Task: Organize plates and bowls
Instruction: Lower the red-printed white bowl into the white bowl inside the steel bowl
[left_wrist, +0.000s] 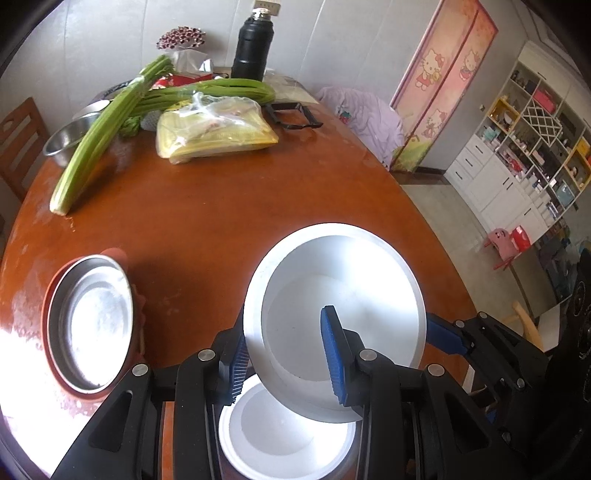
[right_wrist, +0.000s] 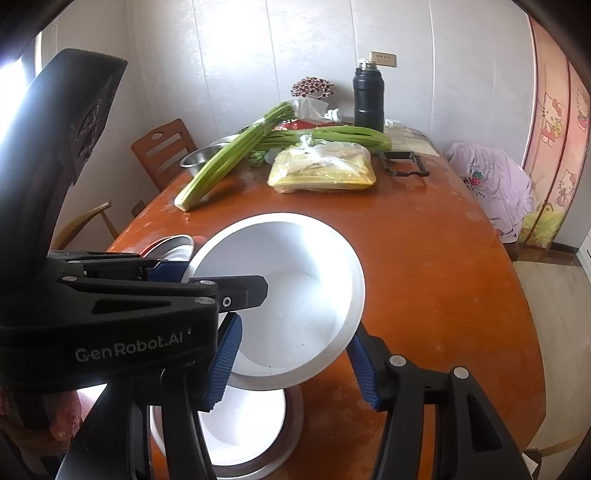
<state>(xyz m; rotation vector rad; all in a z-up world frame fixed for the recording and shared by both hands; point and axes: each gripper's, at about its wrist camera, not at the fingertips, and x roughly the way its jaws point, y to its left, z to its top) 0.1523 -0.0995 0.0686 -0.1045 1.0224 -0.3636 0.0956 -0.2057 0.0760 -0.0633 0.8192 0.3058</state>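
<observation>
Two white bowls matter right now: you have the upper white bowl tilted in the air, just above the lower white bowl that sits below your grippers. Your left gripper has its jaws pinching the near rim, one blue pad inside the bowl and one outside. Your right gripper has its jaws spread, one on each side of the same bowl's lower edge, with no clear clamp on it. You look to be midway through nesting one bowl into the other. Next you would level the tilted bowl, centre it over the lower one, which seems to rest in a metal dish, and lower it before letting go; released while tilted, it could slide off.

To your left, a steel plate sits on a red plate. The orange tabletop also carries celery, a plastic bag of food, a steel basin and a black flask. Behind are a pale wall, a wooden chair and shelving.
</observation>
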